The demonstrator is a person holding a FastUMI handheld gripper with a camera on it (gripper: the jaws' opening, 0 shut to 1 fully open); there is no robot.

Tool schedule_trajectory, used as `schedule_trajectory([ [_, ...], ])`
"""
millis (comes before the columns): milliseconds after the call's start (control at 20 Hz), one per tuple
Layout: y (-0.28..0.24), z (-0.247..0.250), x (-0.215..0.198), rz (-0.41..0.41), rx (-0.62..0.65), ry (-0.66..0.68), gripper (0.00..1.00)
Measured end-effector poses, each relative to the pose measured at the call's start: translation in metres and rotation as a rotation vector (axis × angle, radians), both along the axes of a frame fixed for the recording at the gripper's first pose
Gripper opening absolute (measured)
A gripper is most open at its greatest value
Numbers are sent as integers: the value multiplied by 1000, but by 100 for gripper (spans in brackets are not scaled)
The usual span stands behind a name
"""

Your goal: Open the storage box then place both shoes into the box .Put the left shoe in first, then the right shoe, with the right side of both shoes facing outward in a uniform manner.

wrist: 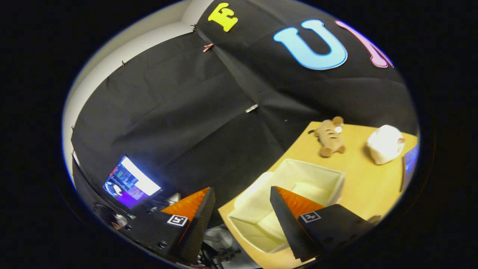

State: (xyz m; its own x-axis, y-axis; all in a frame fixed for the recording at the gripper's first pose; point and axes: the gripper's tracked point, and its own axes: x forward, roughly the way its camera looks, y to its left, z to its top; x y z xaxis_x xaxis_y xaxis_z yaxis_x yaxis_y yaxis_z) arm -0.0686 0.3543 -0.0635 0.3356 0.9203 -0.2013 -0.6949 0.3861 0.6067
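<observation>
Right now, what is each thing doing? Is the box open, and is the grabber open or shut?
Storage box: open, with something pale lying inside; I cannot tell what.
Gripper: open, fingers apart, holding nothing, above the near side of the box.
Stuffed animal: lying on its side on the table beyond the box.
White soft toy: sitting on the table beside the stuffed animal.
Table: holding the box and both toys.
Screen: switched on, glowing.

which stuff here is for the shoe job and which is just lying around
For the job:
- storage box, open, just ahead of the fingers
- hand-held gripper, fingers apart, holding nothing

Just lying about:
- plush tiger toy
- white plush toy
- monitor
</observation>
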Motion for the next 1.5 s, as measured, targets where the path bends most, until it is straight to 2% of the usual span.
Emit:
schedule_trajectory([
  [300,-114,-54,4,-201,-214,-38,94],
  [600,-202,-146,-18,-362,-509,5,94],
  [850,-236,-225,-29,-388,-686,67,94],
  [1100,-242,-277,-14,-393,-762,108,86],
  [1400,-234,-318,14,-394,-787,137,72],
  [1500,-233,-322,20,-407,-787,148,59],
])
